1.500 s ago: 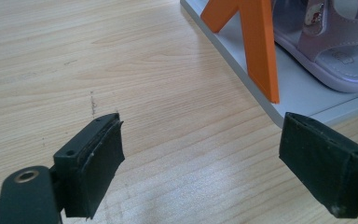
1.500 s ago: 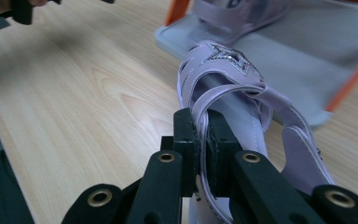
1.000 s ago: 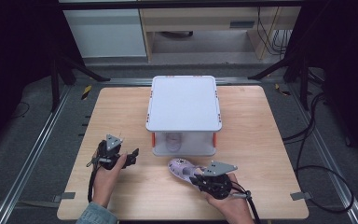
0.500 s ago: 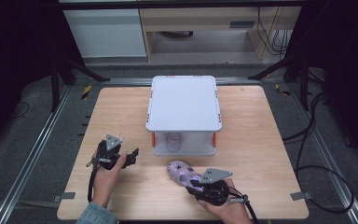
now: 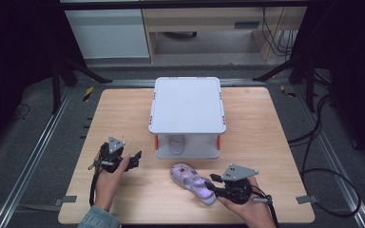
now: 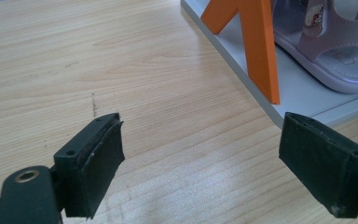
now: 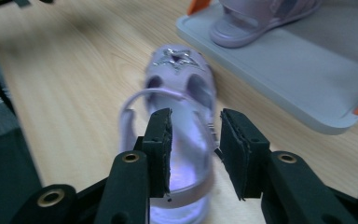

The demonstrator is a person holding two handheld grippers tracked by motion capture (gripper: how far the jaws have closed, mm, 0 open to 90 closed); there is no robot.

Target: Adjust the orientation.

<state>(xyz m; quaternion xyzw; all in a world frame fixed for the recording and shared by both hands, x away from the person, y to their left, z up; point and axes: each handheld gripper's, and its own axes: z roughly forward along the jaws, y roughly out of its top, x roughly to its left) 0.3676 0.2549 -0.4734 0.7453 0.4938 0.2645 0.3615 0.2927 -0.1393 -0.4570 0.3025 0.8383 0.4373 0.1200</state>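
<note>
A lilac child's sandal (image 5: 191,181) with a silver star (image 7: 175,58) lies flat on the wooden table, in front of a white two-level rack (image 5: 187,104). My right gripper (image 5: 212,184) sits at the sandal's heel end. Its jaws have just been opening and stand apart over the heel (image 7: 182,186), the pads (image 7: 161,140) off it. A second lilac sandal (image 5: 176,144) (image 6: 335,46) rests on the rack's lower shelf (image 7: 279,60). My left gripper (image 5: 135,159) (image 6: 200,135) hovers open over bare wood left of the rack, with nothing between its jaws.
The rack stands on orange posts (image 6: 256,42) near the table's middle. The table (image 5: 266,123) is light wood with metal rails along both sides. Cables (image 5: 323,171) lie on the floor to the right. Cabinets stand beyond the far edge.
My right gripper has opened off the sandal and drawn back to the right, leaving the sandal on the table. The left gripper has stayed put.
</note>
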